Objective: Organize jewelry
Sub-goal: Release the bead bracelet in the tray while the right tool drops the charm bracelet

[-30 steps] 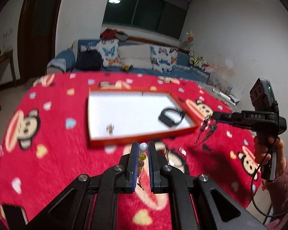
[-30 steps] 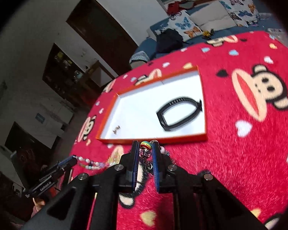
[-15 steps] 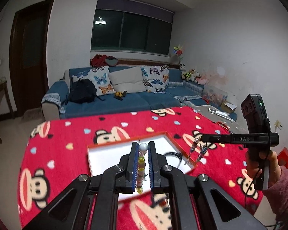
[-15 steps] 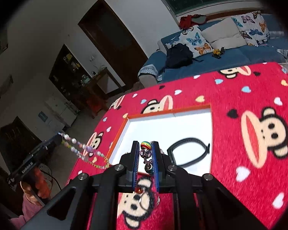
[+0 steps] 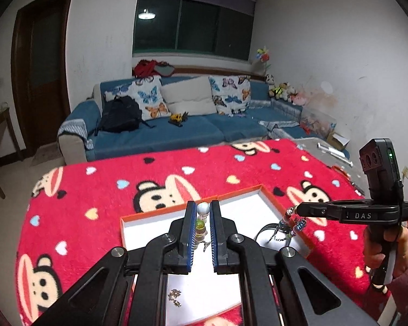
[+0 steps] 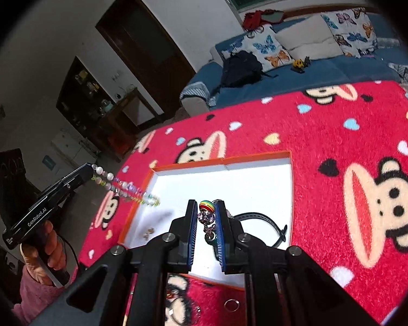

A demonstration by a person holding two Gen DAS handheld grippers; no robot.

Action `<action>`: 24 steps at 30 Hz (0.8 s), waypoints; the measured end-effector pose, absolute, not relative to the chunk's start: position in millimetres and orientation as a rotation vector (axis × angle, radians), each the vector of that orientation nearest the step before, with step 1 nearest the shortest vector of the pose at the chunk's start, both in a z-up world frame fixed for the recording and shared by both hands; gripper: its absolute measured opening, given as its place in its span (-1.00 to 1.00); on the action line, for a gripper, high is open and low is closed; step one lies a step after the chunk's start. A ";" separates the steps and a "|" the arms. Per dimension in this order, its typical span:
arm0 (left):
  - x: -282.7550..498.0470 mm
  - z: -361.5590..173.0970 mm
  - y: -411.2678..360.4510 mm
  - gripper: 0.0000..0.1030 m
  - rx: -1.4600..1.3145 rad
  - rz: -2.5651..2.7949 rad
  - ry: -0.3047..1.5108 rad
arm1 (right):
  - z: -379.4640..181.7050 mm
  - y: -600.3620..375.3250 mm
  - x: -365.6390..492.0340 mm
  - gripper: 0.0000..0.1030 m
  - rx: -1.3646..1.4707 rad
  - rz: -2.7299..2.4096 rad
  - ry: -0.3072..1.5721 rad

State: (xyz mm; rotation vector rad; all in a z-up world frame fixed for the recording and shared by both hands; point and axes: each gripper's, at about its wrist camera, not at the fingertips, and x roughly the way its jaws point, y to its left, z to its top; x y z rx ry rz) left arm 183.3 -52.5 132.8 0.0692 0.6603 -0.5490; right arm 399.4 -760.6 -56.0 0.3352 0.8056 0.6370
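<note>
My left gripper (image 5: 203, 212) is shut on a pale beaded bracelet (image 5: 202, 209) with a white bead at the tips; in the right wrist view the bracelet (image 6: 122, 186) hangs swinging over the left rim of the orange-edged white tray (image 6: 258, 160). My right gripper (image 6: 206, 210) is shut on a charm bracelet (image 6: 207, 217) with a rainbow bead, held above the tray (image 5: 272, 199); in the left wrist view its charms (image 5: 291, 222) dangle over the tray's right side. A black band (image 6: 261, 221) and small earrings (image 5: 174, 296) lie in the tray.
The tray sits on a red monkey-print blanket (image 5: 122, 190). A ring (image 6: 231, 304) and another small piece (image 6: 174, 303) lie on the blanket in front of the tray. A blue sofa (image 5: 163, 130) stands beyond the table.
Both grippers have lifted their bracelets off the blanket and carried them up and over the tray. The left bracelet now swings out toward the tray's left rim.
</note>
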 end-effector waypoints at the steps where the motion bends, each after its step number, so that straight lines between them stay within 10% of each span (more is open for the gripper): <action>1: 188.5 125.7 -53.4 -0.82 0.068 -0.548 0.674 | -59.2 -759.3 400.8 -0.70 0.330 0.631 0.813; 24: 259.3 -10.9 -48.7 -0.79 0.044 -0.477 0.946 | -103.2 -732.8 404.6 -0.69 0.087 0.502 0.875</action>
